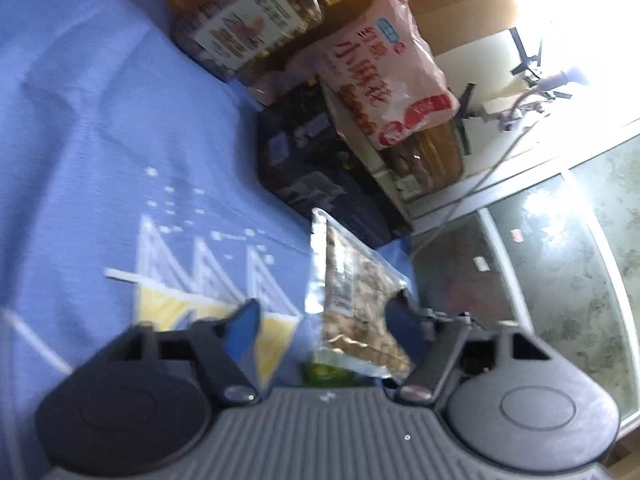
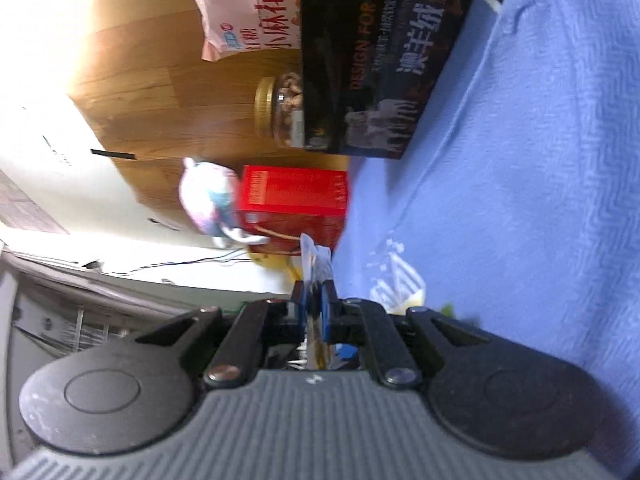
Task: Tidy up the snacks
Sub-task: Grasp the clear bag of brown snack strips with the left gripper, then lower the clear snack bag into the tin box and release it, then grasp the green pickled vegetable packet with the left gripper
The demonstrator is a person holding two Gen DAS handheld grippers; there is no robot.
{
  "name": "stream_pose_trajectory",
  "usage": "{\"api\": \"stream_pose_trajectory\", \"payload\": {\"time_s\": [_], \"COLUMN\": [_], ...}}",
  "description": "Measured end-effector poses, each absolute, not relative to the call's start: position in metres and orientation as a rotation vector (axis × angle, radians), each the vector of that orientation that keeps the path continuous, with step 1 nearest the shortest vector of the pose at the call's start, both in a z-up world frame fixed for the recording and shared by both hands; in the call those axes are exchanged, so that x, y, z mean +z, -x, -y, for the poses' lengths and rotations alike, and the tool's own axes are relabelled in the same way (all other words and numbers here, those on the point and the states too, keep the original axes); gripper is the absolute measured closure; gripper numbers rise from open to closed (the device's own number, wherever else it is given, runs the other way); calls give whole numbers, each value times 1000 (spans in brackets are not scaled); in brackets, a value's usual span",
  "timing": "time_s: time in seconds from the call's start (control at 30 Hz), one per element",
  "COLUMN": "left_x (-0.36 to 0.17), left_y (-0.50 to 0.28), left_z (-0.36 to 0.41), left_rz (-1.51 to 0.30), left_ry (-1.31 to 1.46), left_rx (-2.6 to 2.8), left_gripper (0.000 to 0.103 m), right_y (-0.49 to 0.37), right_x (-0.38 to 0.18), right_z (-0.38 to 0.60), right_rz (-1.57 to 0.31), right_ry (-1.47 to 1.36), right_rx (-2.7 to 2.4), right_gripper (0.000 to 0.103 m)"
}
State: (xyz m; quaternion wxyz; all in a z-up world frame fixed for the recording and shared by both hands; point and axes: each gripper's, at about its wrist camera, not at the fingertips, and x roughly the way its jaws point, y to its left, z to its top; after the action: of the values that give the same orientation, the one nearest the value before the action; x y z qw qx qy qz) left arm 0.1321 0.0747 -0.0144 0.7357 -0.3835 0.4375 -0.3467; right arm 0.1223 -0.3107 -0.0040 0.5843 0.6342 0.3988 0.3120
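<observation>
A clear bag of nuts [image 1: 356, 300] sits between the fingers of my left gripper [image 1: 324, 316], over the blue cloth [image 1: 100, 140]. The right finger [image 1: 404, 312] meets the bag's edge. Cloth shows between the bag and the left blue pad [image 1: 244, 320], so the jaws are not clamped on it. My right gripper [image 2: 314, 300] is rolled on its side and shut on a thin snack packet [image 2: 316, 264] seen edge-on. A dark box [image 1: 316, 160] [image 2: 380, 60], a pink snack bag [image 1: 384, 76] [image 2: 248, 12] and a gold-lidded nut jar [image 1: 248, 28] [image 2: 280, 108] stand grouped at the cloth's far edge.
A red box [image 2: 292, 204] stands beside a pale plush toy [image 2: 208, 200] at the cloth's [image 2: 520, 200] edge. Something green [image 1: 324, 372] lies under the nut bag. Beyond the cloth are a wooden surface [image 2: 132, 92], a stand [image 1: 528, 56] and cables.
</observation>
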Motion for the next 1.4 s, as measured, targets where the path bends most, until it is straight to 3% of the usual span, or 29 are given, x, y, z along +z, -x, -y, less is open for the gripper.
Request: {"api": "stream_pose_trajectory", "payload": {"time_s": [0.03, 0.17, 0.53, 0.67, 0.77, 0.8, 0.83, 0.9, 1.1, 1.33, 1.4], "left_x": [-13, 4, 61, 57, 53, 52, 52, 54, 70, 26, 12], "left_y": [-134, -145, -232, -256, -263, -263, -261, -254, -213, -154, -142], "left_z": [-71, -57, 8, 25, 35, 35, 34, 28, -1, -13, -16], "left_rz": [-962, -929, -801, -795, -795, -790, -786, -776, -743, -1009, -1061], "left_ry": [849, 819, 620, 556, 482, 474, 476, 488, 466, 490, 529], "left_rx": [-783, -800, -752, -679, -600, -588, -586, -591, -632, -740, -761], "left_gripper": [68, 74, 76, 73, 58, 54, 53, 51, 46, 45, 45], "right_y": [-124, -134, -222, -252, -266, -268, -267, -256, -188, -90, -68], "right_x": [0, 15, 80, 78, 70, 72, 76, 86, 101, 46, 35], "right_z": [311, 323, 348, 343, 335, 331, 325, 320, 328, 322, 317], "right_rz": [-927, -892, -748, -747, -744, -729, -711, -636, -540, -846, -866], "right_ry": [-1467, -1405, -1047, -917, -831, -771, -699, -591, -575, -765, -768], "right_rx": [731, 713, 564, 491, 441, 414, 375, 312, 327, 460, 463], "right_gripper": [93, 93, 92, 88, 81, 76, 64, 55, 55, 55, 61]}}
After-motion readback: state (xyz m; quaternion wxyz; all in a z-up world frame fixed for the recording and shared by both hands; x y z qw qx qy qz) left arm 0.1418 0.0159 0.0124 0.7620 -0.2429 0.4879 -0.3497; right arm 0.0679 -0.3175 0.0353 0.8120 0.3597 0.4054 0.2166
